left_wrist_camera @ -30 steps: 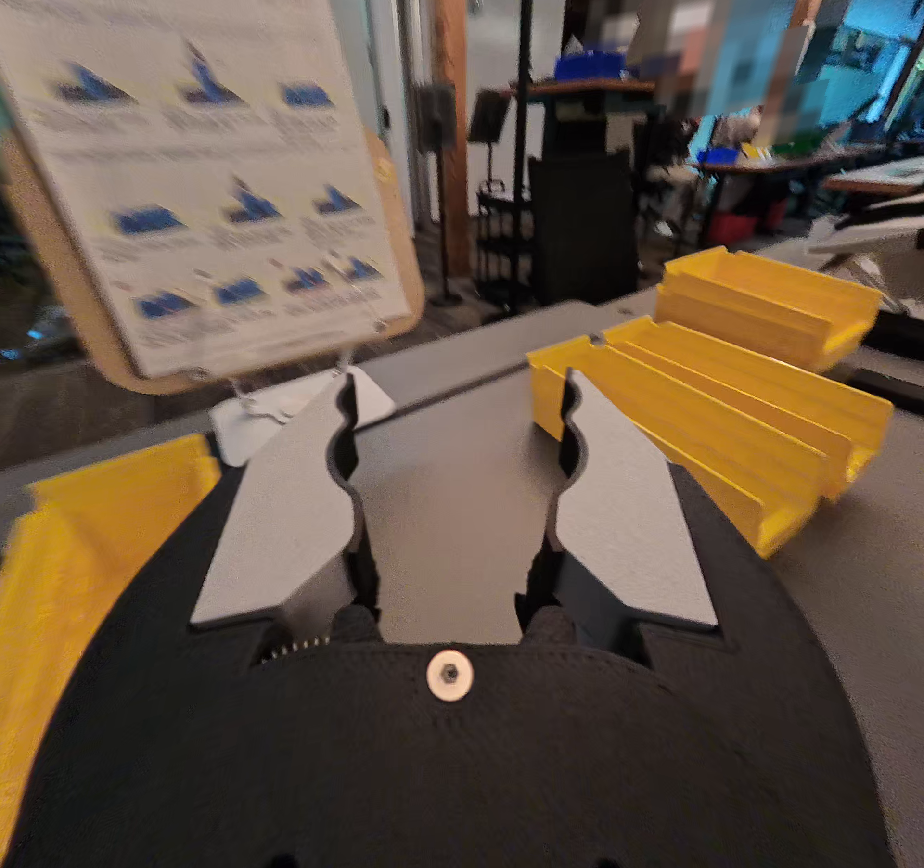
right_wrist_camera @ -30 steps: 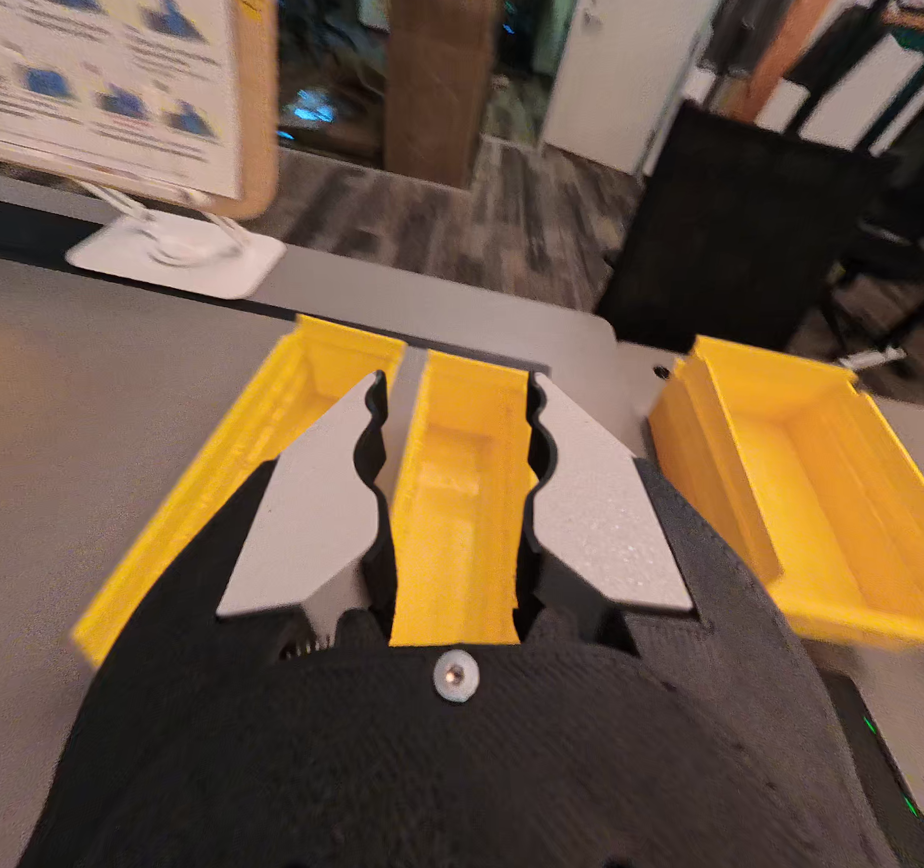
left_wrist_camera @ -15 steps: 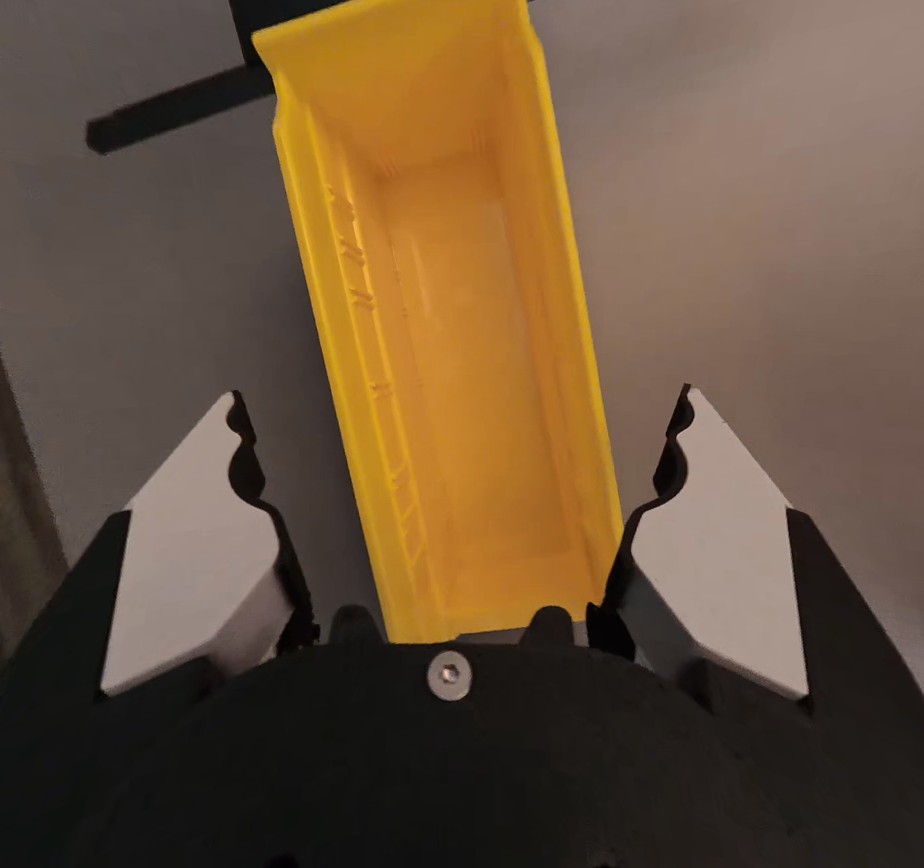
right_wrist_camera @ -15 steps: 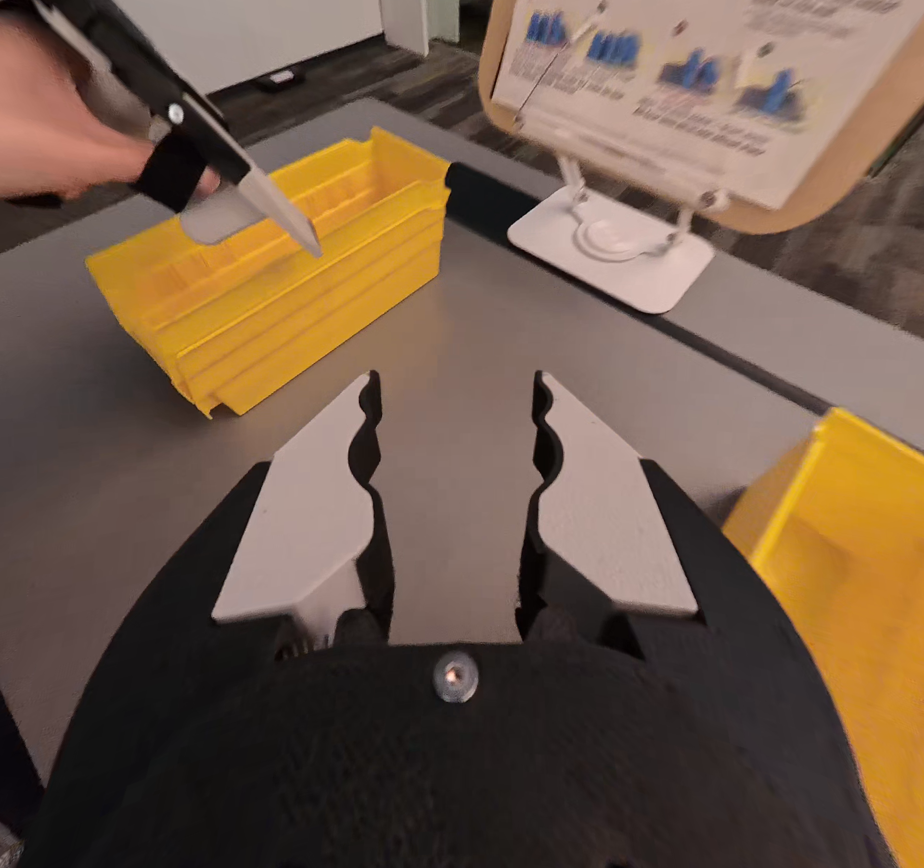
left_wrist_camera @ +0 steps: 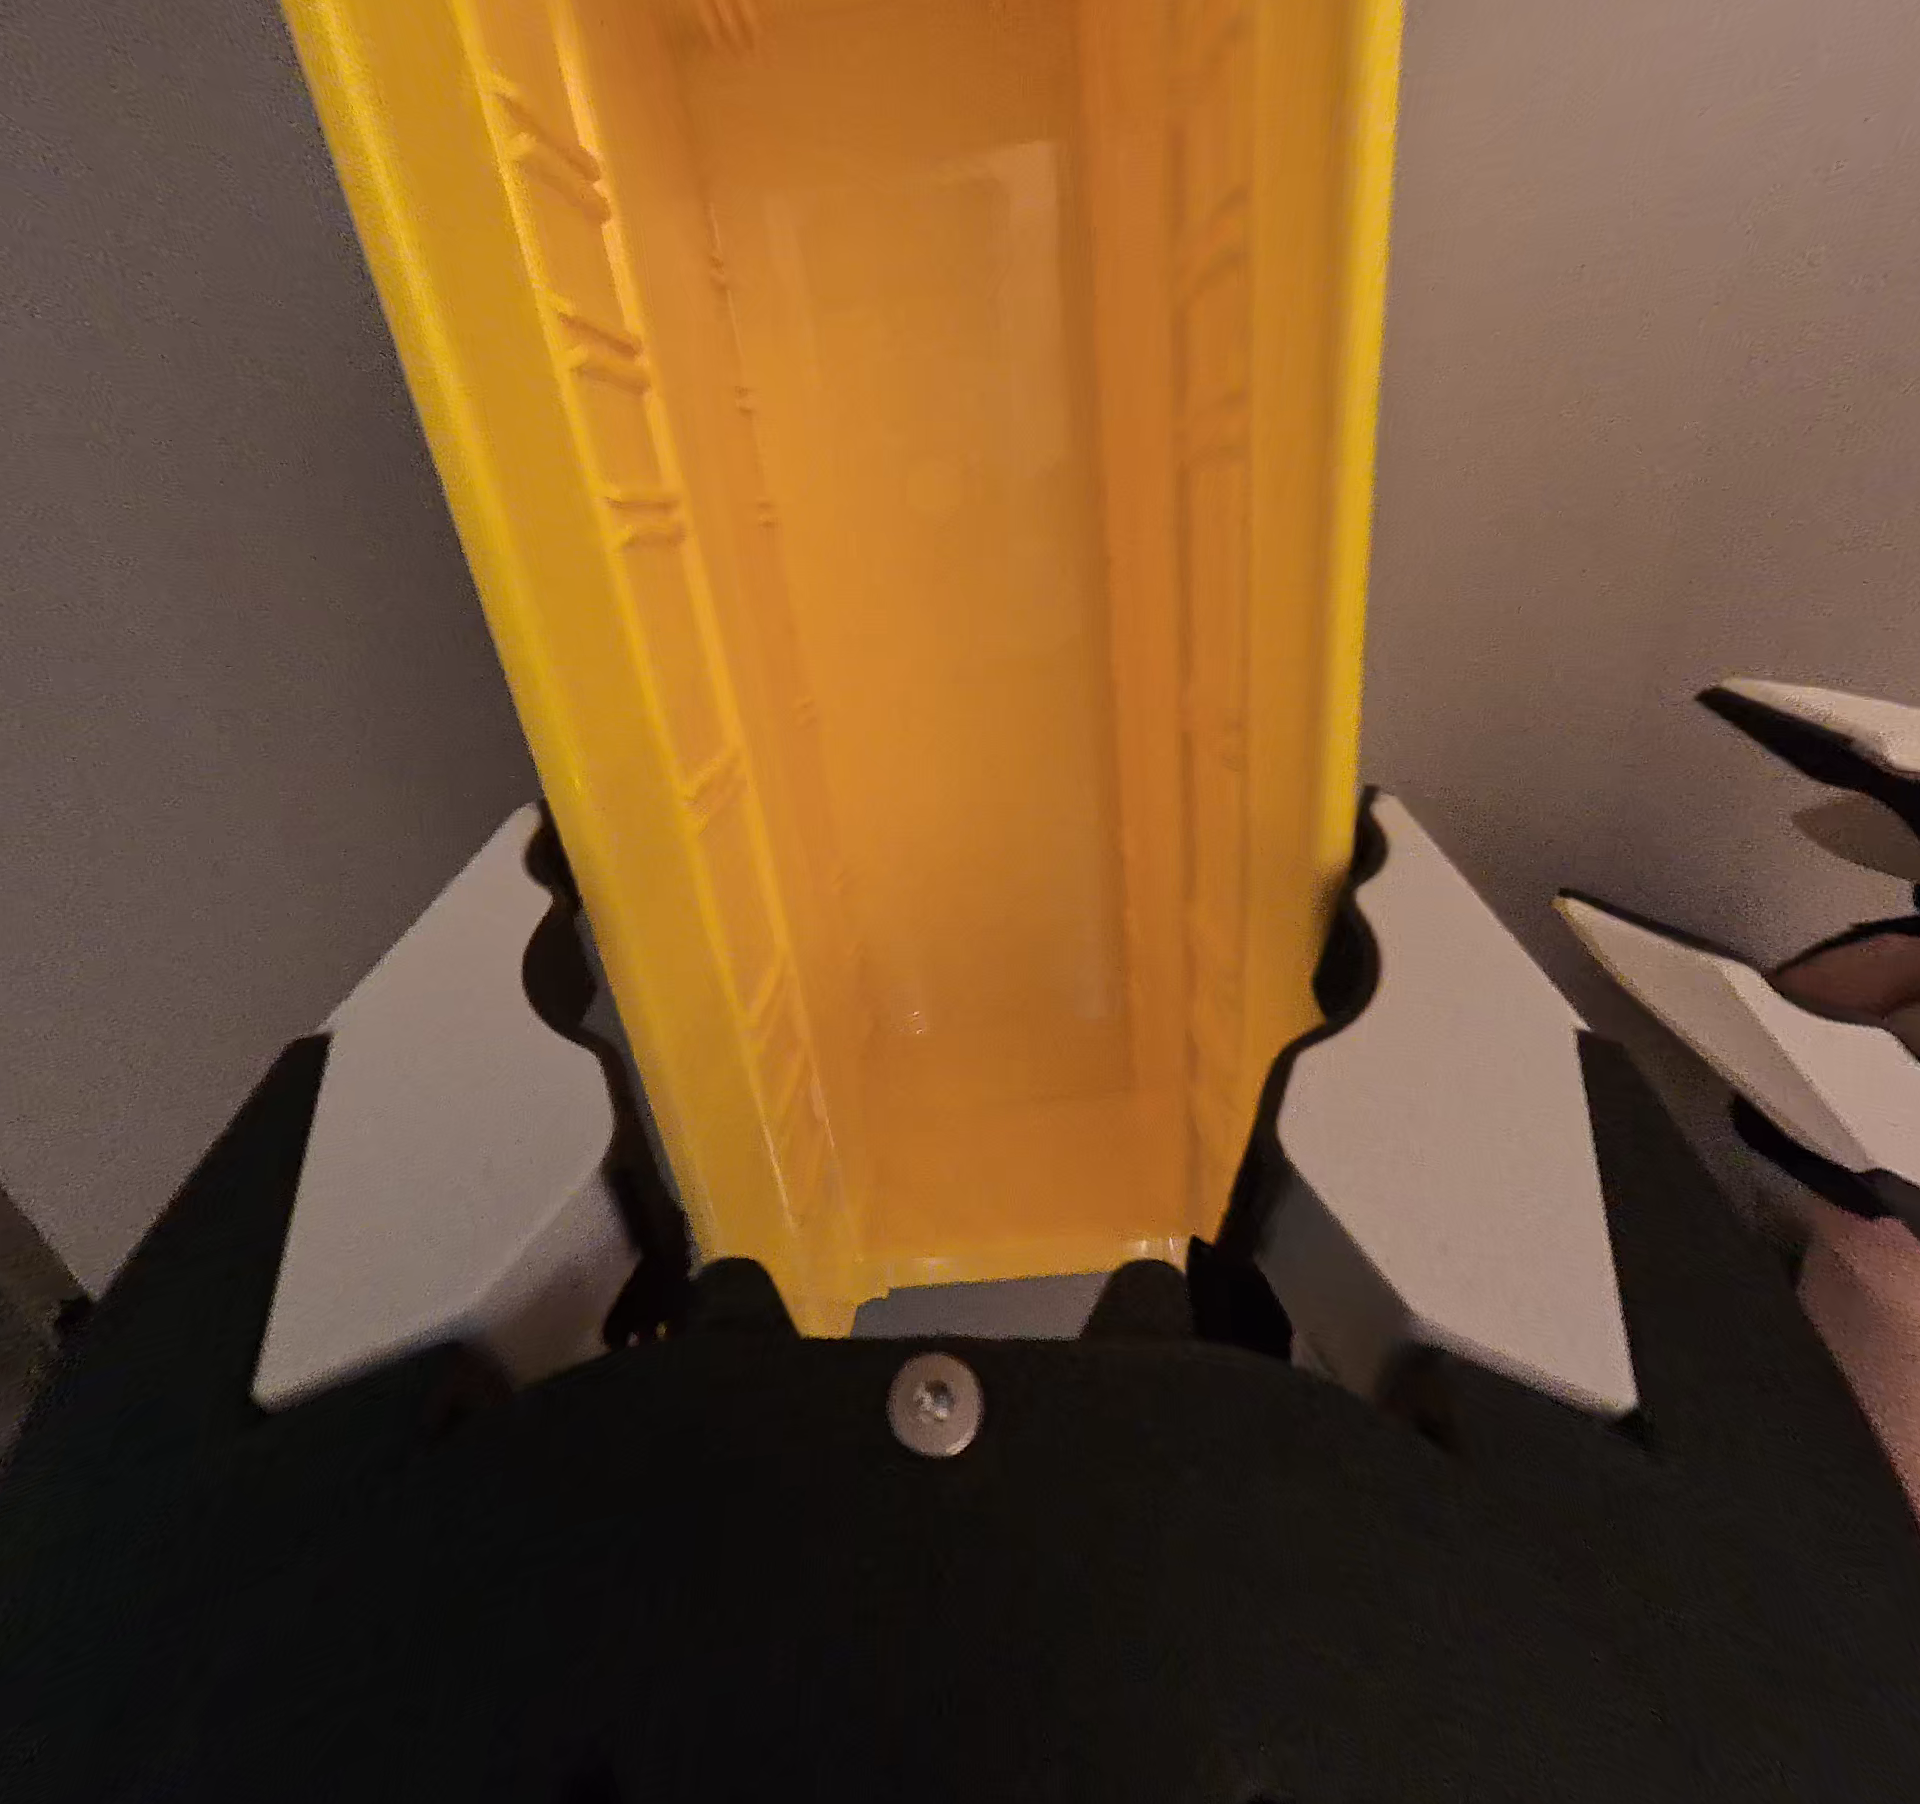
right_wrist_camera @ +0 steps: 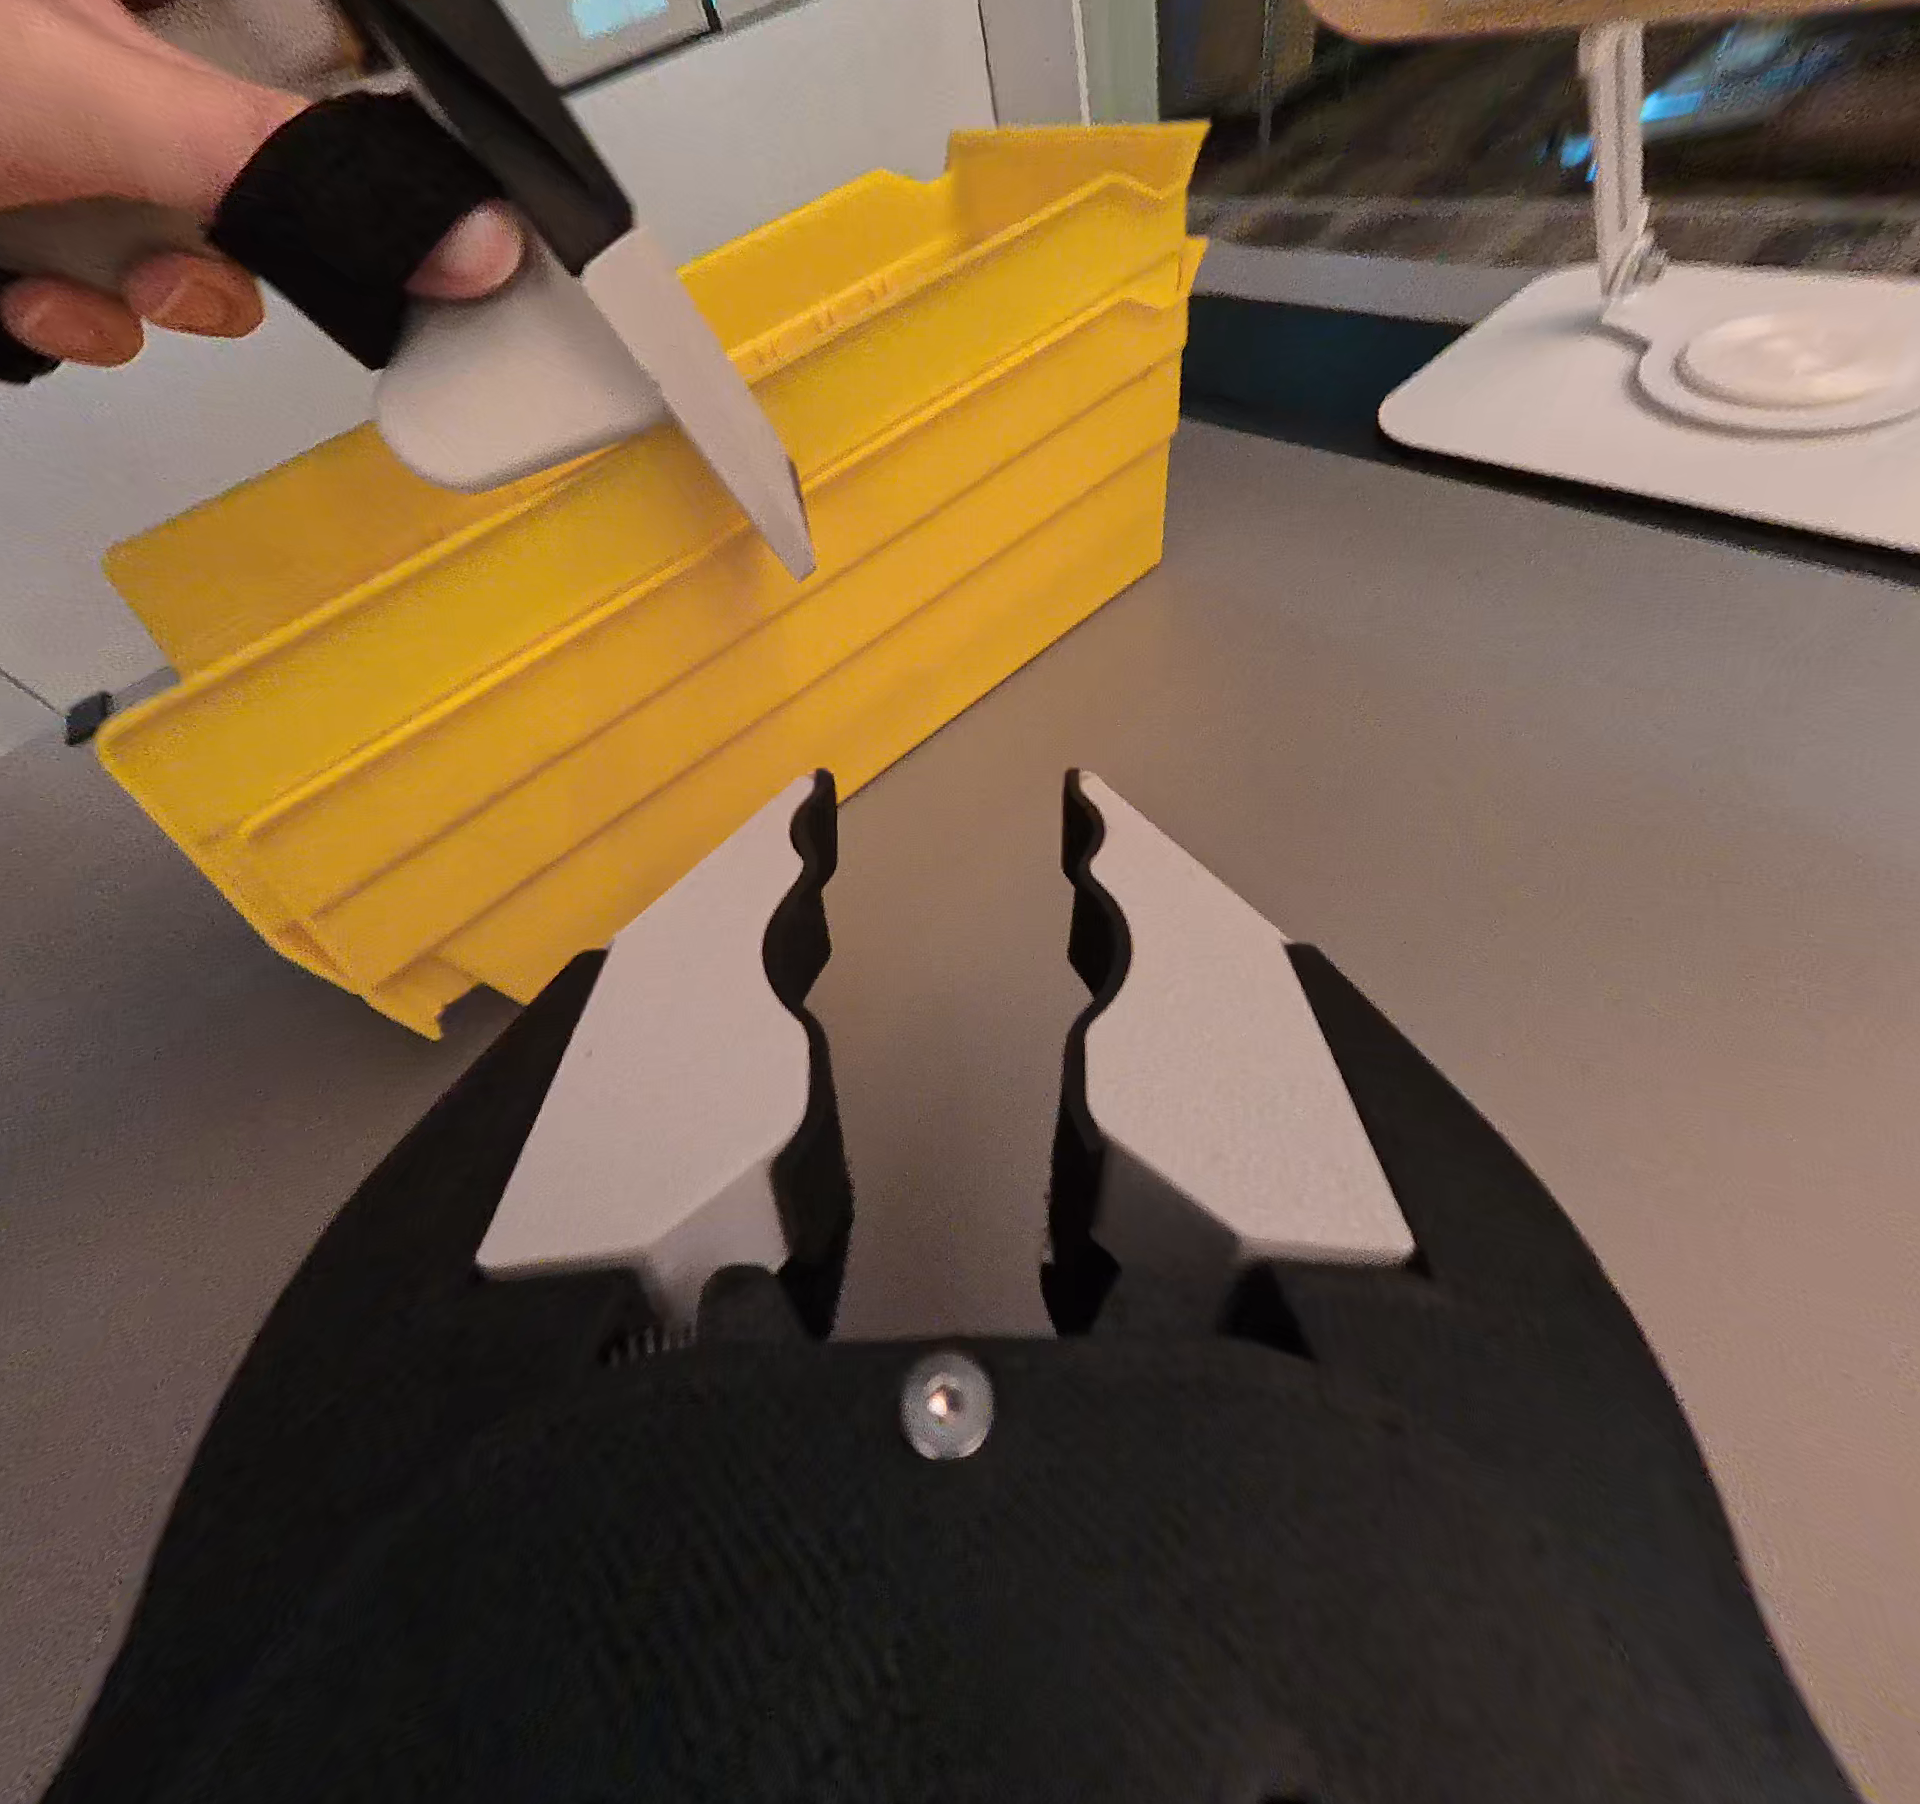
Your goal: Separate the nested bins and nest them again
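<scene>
Yellow nested bins [right_wrist_camera: 665,611] sit on the grey desk [right_wrist_camera: 1455,819], the left gripper [left_wrist_camera: 951,923] straddling them with both pads against the outer walls, while the right gripper [right_wrist_camera: 948,798] hovers beside them, jaws apart and bare

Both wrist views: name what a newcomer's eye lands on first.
The stack of nested yellow bins on the grey table, its open top filling the left view. The left hand-held gripper straddles its walls; the right hand-held gripper hovers open, holding nothing.
</scene>
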The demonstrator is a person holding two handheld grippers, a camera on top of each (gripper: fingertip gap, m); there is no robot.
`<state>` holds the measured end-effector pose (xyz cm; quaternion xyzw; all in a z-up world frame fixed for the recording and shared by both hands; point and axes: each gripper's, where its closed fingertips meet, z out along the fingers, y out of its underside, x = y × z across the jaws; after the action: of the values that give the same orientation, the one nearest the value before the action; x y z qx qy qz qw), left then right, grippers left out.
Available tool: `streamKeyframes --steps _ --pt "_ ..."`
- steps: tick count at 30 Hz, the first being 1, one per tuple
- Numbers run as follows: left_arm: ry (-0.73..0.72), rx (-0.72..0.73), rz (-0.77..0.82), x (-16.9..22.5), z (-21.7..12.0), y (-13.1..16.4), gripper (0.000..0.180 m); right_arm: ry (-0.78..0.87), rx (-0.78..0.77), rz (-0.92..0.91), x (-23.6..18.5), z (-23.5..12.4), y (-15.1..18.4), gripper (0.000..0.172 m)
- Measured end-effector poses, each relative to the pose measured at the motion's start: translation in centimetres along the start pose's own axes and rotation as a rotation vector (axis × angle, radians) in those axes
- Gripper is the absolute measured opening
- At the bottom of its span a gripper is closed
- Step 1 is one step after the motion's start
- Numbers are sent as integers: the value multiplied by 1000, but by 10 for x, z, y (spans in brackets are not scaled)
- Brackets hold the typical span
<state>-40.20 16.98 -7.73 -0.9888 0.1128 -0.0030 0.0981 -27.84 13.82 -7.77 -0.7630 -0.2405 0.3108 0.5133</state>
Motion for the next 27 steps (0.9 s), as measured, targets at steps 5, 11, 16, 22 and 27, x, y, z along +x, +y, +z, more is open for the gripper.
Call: streamKeyframes --steps 5,11,16,22,27 --pt "13 1 -8 0 1 -3 129 47 -74 -148 7 0 29 38" --pt "15 60 -35 -13 -2 -5 122 51 -76 -128 11 -7 32 38" --pt "-15 46 -26 -29 -4 1 118 60 -121 -140 12 -4 40 38" --pt "-35 50 -31 -41 -7 5 115 60 -141 -170 8 -2 43 38" --pt "-51 53 -34 -50 -9 6 113 59 -158 -183 7 -1 45 38"
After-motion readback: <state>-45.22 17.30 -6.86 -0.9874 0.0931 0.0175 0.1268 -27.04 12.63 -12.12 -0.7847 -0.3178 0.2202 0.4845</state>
